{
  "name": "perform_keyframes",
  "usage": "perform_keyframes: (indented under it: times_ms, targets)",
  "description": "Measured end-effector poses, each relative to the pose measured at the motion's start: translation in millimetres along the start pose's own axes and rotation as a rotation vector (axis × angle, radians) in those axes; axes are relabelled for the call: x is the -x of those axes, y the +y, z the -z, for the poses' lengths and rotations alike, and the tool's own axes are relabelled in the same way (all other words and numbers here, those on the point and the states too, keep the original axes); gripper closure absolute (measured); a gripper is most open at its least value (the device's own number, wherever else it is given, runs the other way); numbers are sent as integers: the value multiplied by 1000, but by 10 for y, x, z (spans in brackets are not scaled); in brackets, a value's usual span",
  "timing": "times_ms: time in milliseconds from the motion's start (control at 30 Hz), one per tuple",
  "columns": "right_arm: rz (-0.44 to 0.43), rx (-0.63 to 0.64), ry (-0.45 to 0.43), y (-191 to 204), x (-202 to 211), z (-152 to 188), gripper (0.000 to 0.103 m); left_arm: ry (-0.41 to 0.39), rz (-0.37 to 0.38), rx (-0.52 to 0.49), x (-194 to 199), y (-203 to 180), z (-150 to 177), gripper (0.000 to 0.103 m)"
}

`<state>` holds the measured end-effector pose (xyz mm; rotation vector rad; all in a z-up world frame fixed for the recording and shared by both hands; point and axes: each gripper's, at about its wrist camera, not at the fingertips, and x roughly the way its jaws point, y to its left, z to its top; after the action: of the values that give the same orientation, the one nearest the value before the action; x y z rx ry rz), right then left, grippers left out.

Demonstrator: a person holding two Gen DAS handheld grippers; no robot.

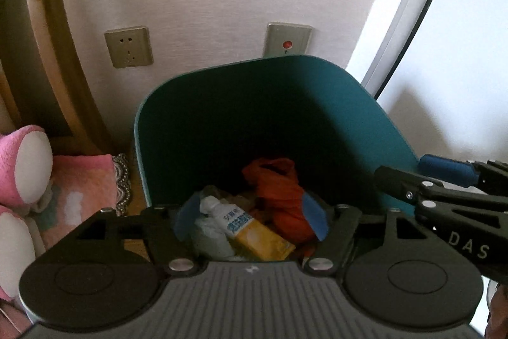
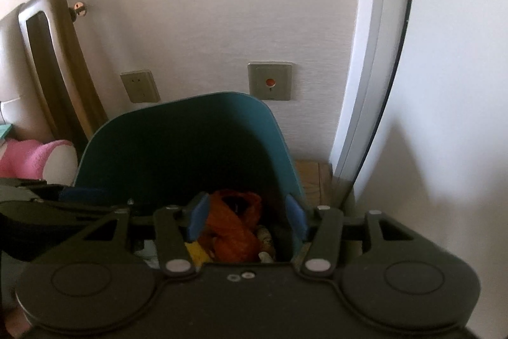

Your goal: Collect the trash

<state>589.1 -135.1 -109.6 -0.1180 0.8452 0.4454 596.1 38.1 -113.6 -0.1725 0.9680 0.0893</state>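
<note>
Both my grippers hang over the mouth of the teal bin (image 1: 254,104). My left gripper (image 1: 250,218) is spread wide with nothing between its blue pads; my right gripper (image 2: 247,215) is spread too and grips nothing, its right pad just beside the bin wall.

Just past my left fingers the trash lies at the bottom: a yellow carton (image 1: 260,239) at six o'clock, a white bottle (image 1: 219,208) at seven, an orange bag (image 1: 279,196) at the centre. The trash is thus already in the bin.

Beyond, at twelve o'clock, stands the wall with a socket (image 1: 128,46) and a red-button plate (image 1: 287,41); at nine, pink bedding (image 1: 82,183).

I judge this fits either a drop just made or a reach in to lift the bag out; I cannot tell which, so no move is settled.
</note>
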Motion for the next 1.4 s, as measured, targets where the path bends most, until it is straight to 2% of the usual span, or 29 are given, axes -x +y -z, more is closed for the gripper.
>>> perform_keyframes:
  times_ms: [167,367,533,700,1033,1100,1267,1400]
  targets:
    - [-16,12,-22,40,163,50,47,-37,-6,-31,180,5,58,32]
    - [-31,-4,-50,67,406,148,46,-57,16,-15,381,57,121,32]
    - [-54,-10,-79,72,593,185,44,-104,28,-12,639,84,192,31]
    - [-75,-19,-115,79,910,260,44,-164,55,-30,1012,84,269,31]
    - [-125,-29,-193,175,1662,362,42,-230,88,-63,1718,49,424,31]
    - [-128,-29,-211,209,1809,376,41,-243,99,-64,1854,46,464,22]
    - [-147,-15,-246,306,2144,408,39,-288,119,-65,2173,52,571,20]
    - [-174,-4,-259,374,2371,443,34,-328,109,-74,2426,46,650,5]
